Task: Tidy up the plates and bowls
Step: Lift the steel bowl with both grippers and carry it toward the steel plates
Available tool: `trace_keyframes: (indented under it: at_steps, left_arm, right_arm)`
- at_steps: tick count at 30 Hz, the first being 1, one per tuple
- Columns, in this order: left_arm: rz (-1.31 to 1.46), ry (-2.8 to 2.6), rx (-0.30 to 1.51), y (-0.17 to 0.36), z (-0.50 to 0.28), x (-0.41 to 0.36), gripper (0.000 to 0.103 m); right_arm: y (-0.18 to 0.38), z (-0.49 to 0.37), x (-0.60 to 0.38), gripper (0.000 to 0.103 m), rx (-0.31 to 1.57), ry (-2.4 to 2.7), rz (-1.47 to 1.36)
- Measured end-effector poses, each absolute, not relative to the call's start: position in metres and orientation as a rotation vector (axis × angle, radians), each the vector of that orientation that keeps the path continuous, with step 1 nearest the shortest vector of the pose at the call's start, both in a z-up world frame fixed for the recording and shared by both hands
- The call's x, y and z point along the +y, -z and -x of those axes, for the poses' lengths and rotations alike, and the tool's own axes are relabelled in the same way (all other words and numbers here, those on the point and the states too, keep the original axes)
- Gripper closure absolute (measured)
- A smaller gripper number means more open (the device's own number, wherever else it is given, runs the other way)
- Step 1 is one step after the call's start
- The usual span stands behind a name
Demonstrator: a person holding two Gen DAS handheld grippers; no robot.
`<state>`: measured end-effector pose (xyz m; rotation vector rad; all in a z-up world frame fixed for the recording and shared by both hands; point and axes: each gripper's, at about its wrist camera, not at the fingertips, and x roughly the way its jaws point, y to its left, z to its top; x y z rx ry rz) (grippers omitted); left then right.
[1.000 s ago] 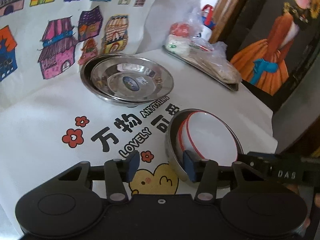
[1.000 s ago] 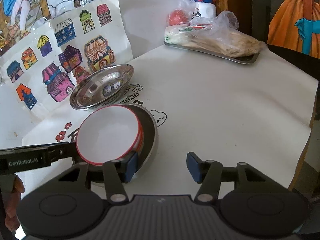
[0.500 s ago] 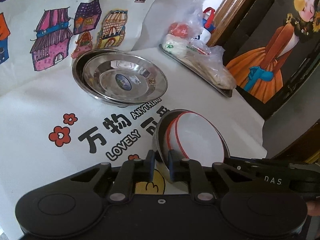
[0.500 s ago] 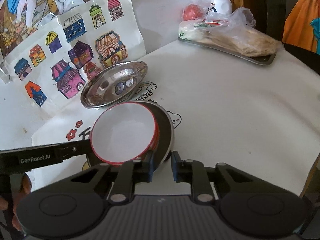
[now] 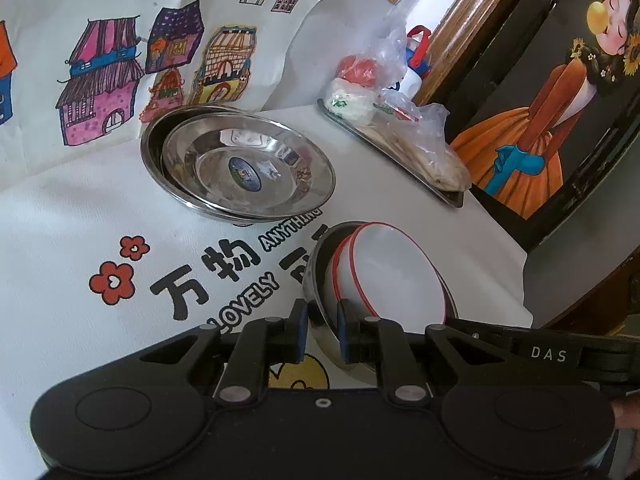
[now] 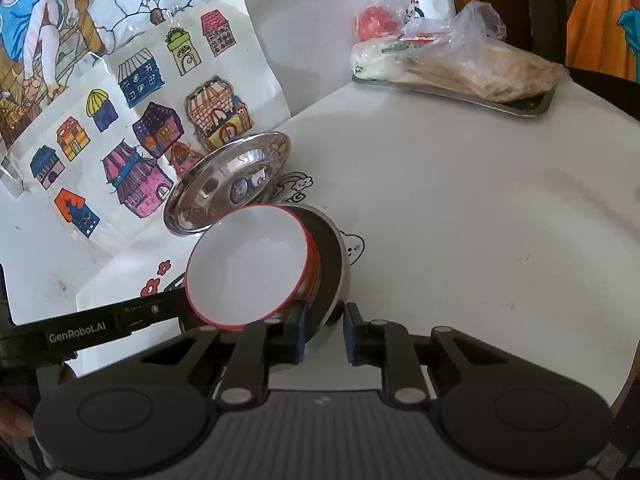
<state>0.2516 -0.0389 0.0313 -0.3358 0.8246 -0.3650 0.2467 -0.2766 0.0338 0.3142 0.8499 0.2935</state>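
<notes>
A steel bowl (image 5: 320, 316) holds two nested white bowls with red rims (image 5: 396, 280). My left gripper (image 5: 322, 334) is shut on the steel bowl's near rim. My right gripper (image 6: 324, 334) is shut on the opposite rim of the same steel bowl (image 6: 334, 280), with the white bowls (image 6: 248, 268) inside it. The stack looks tilted and held between both grippers. Two stacked steel plates (image 5: 244, 168) lie on the table behind; they also show in the right wrist view (image 6: 228, 184).
A white printed tablecloth (image 5: 80, 240) covers the round table (image 6: 480, 220). A metal tray with bagged food (image 5: 404, 140) sits at the far edge; it shows in the right wrist view (image 6: 460, 72). Children's drawings (image 5: 100, 80) lean against the wall.
Both grippers closed from open onto the steel bowl's rims. The bowl stack now sits higher and more tilted in both views.
</notes>
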Motion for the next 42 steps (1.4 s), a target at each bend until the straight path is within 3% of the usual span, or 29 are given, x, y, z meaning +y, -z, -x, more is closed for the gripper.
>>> trace_keyframes:
  at_steps: [42]
  left_arm:
    - [0.297, 0.387, 0.816, -0.032, -0.252, -0.054, 0.088]
  right_arm:
    - [-0.034, -0.233, -0.291, 0.083, 0.783, -0.268, -0.331]
